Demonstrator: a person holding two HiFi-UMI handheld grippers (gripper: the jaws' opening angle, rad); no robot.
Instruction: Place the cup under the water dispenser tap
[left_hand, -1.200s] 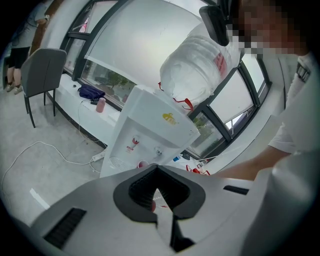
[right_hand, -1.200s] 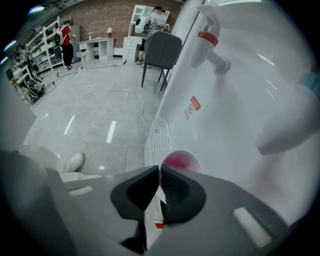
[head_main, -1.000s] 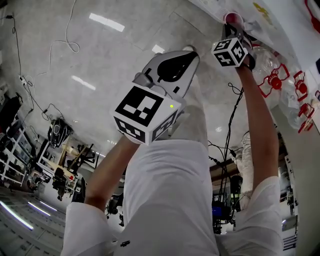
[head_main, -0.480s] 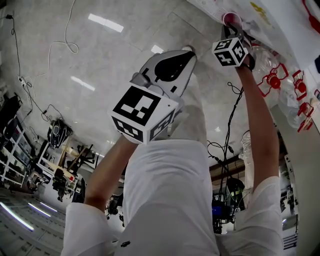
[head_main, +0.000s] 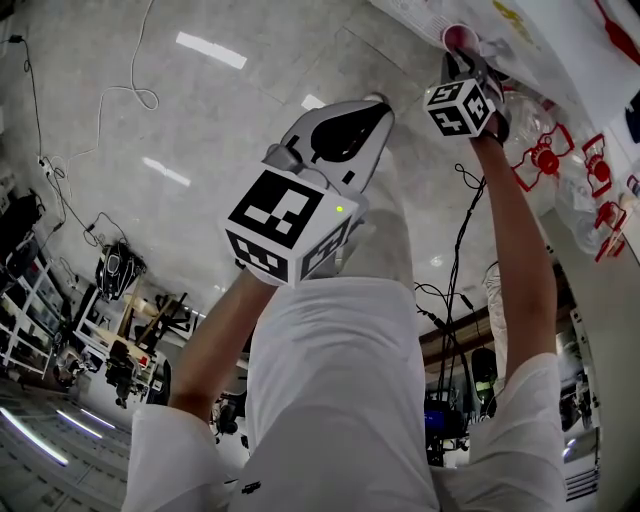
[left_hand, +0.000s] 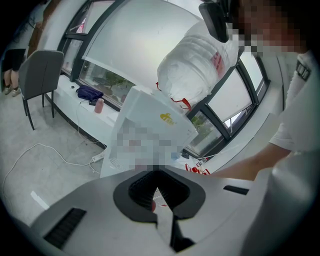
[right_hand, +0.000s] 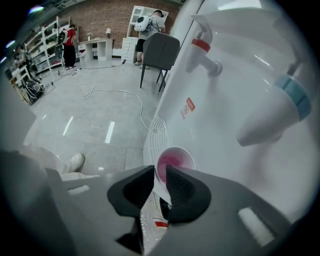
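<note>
Cup (right_hand: 175, 161) between jaws of right gripper (right_hand: 160, 174)

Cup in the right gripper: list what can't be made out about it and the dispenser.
- Cup base, and whether it touches the drip tray: in the right gripper view, hidden behind the right gripper fingers.
- Cup body in the head view: the marker cube covers all but the rim.
- Dispenser front and taps in the left gripper view: under a mosaic patch.

Upright pink cup (right_hand: 175, 161) over dispenser's drip grille (right_hand: 154, 134).
</note>
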